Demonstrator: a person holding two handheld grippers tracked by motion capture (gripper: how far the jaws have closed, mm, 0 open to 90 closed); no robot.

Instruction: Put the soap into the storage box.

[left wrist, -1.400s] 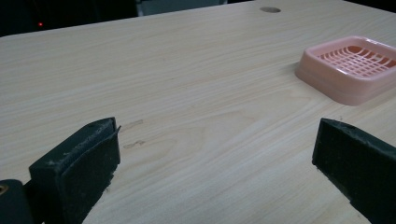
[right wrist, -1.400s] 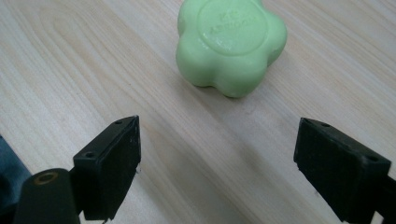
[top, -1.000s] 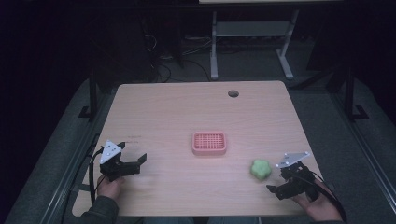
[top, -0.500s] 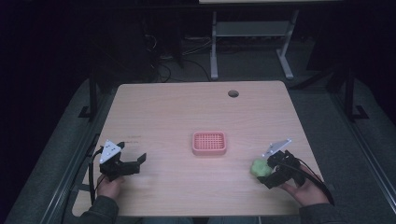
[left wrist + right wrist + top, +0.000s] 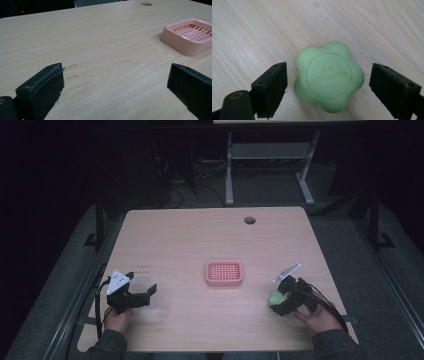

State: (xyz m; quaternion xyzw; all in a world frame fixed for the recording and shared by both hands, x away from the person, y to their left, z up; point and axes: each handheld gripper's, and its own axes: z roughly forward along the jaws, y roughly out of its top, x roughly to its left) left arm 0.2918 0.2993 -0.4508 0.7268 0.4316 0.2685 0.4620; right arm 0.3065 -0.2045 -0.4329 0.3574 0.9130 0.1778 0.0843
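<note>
Between the spread jaws of the right gripper (image 5: pixel 328 87) lies a green flower-shaped soap (image 5: pixel 328 76) flat on the worktop (image 5: pixel 200 245) — neither jaw touches it, though a second ago this gripper sat beside the soap, not over it. The right gripper view shows lettering pressed into its top. Ahead and right of the left gripper (image 5: pixel 112 87), also spread, the pink basket (image 5: pixel 188 36) sits empty — farther off, a round hole (image 5: pixel 146 4).

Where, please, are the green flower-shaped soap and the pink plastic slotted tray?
green flower-shaped soap (image 5: pixel 329 76), right gripper view, on its round embossed top.
pink plastic slotted tray (image 5: pixel 224 273), high view, on its slotted centre.
</note>
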